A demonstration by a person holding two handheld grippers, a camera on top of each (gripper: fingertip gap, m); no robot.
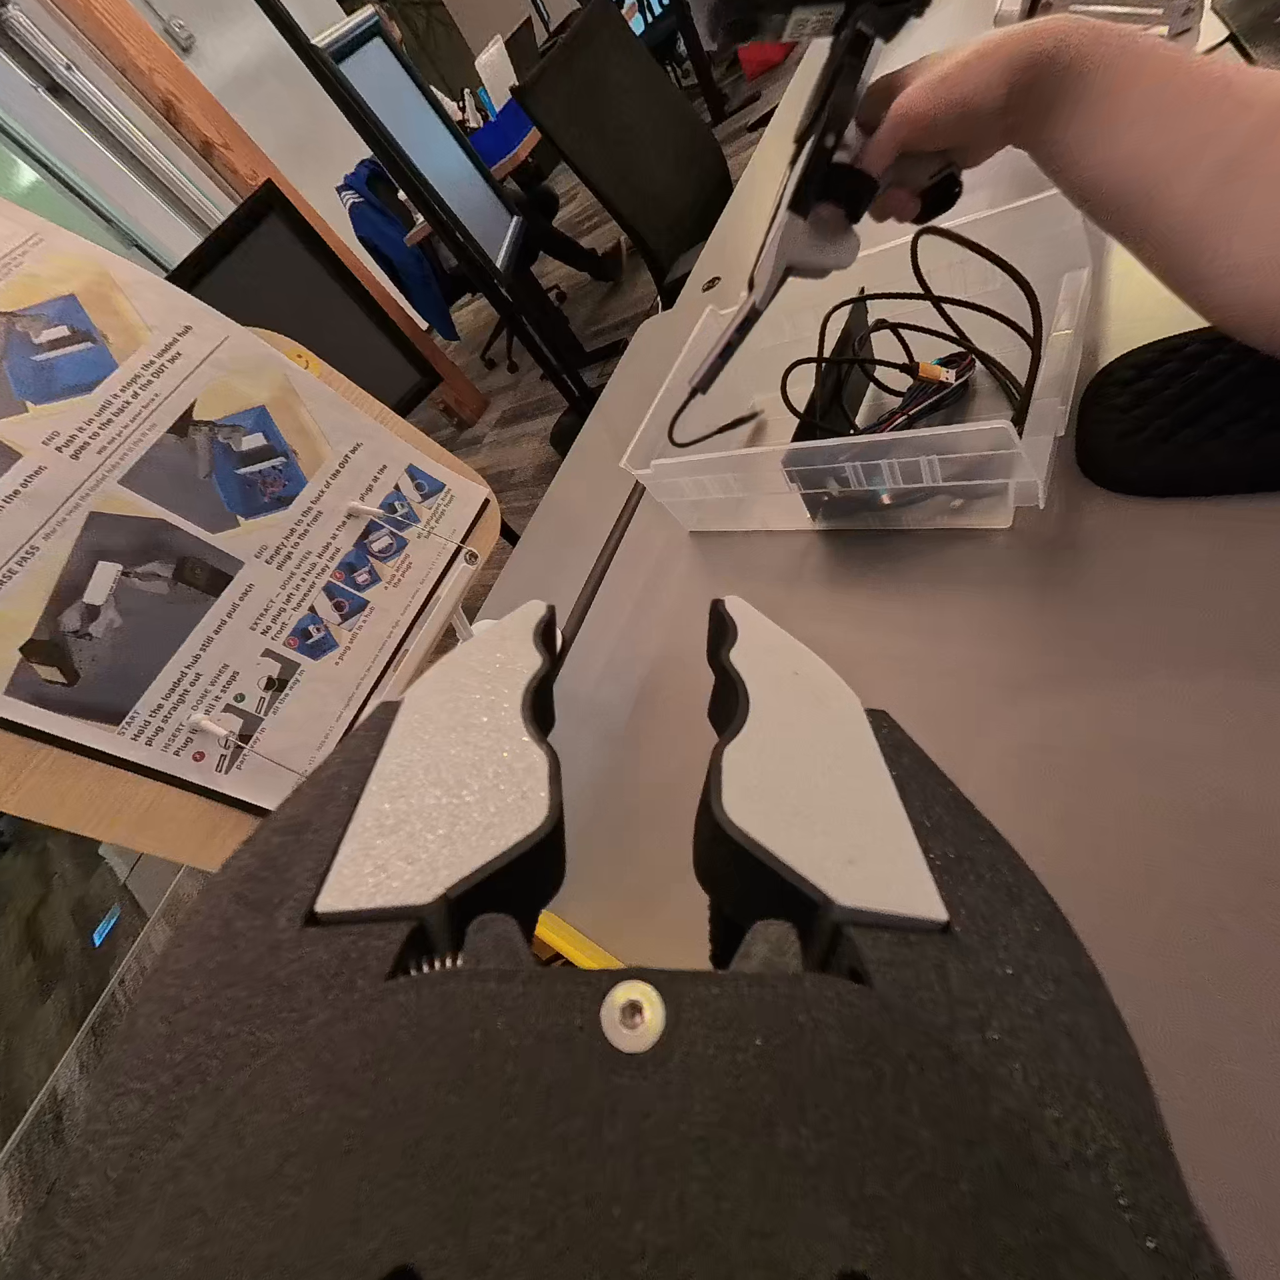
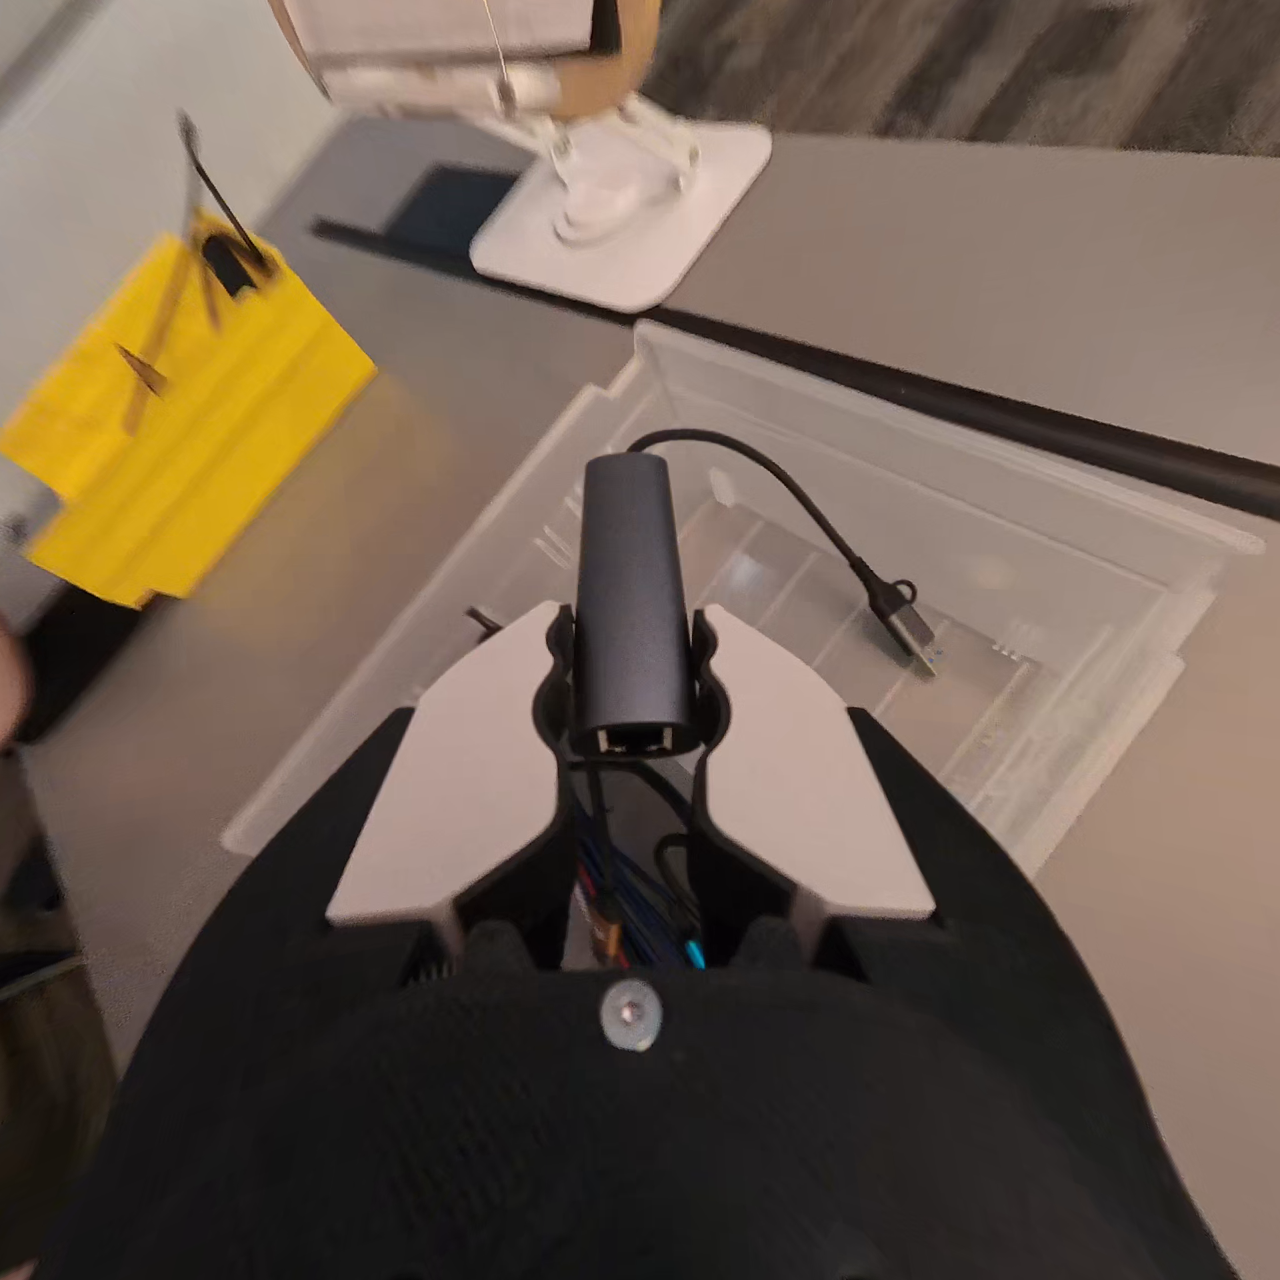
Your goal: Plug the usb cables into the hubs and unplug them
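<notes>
Over the clear plastic bin (image 2: 1039,526) the right gripper (image 2: 632,627) hangs with its two pale fingers (image 2: 478,734) pressed against the sides of a dark grey hub (image 2: 627,596), which sticks out forward between them, a socket in its near end facing the camera. From the hub's far end a short black lead (image 2: 776,478) loops off to the right and ends in a metal plug (image 2: 911,634) dangling above the bin's empty compartment. In the left wrist view the same gripper (image 1: 720,360), held by a hand (image 1: 970,118), tilts down over the bin's far left side.

Near the middle of the grey table (image 1: 970,762) the left gripper (image 1: 630,630) is lifted above the bare surface, its fingers parted with a clear gap and nothing between them.

Inside the bin (image 1: 831,485), on the right half, a tangle of black cables (image 1: 983,325) lies with an orange-tipped plug (image 1: 935,374) on top. A printed instruction sheet (image 1: 208,554) leans on a stand at the left; a yellow block (image 2: 180,443) sits nearer the table's left end.
</notes>
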